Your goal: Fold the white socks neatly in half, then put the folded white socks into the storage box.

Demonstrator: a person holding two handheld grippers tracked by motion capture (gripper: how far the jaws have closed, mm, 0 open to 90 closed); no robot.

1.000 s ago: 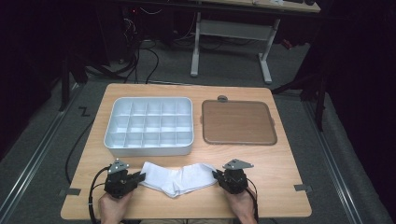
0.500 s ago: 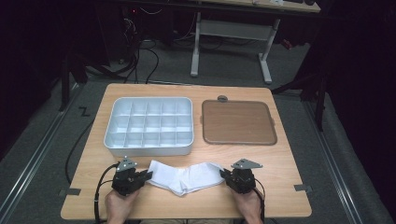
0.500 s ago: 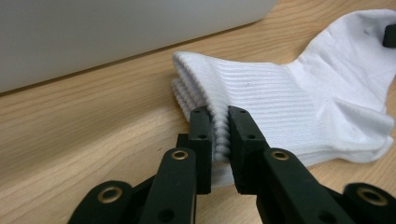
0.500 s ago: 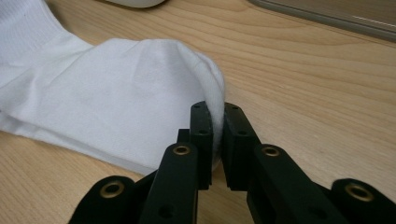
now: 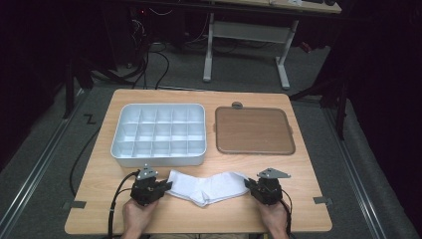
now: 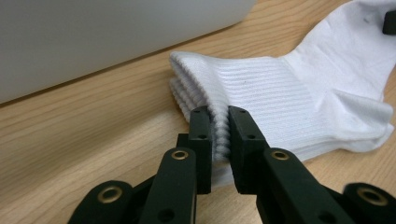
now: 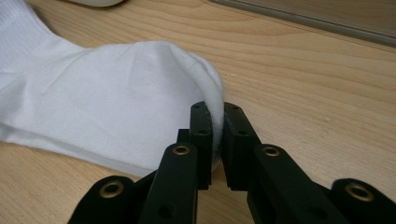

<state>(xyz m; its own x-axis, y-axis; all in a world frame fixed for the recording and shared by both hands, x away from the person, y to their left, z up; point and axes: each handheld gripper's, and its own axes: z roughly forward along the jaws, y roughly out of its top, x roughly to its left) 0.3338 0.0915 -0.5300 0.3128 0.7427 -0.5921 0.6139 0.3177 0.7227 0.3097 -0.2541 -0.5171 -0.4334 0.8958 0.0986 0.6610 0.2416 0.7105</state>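
The sock [image 5: 208,185] lies on the tabletop [image 5: 298,164] near the front edge, just before the tray [image 5: 159,134]. The left gripper [image 5: 168,186] has its fingers [image 6: 201,135] clamped on the ribbed cuff. The right gripper [image 5: 247,184] pinches the toe end. The board [image 5: 254,130] sits beside the tray.
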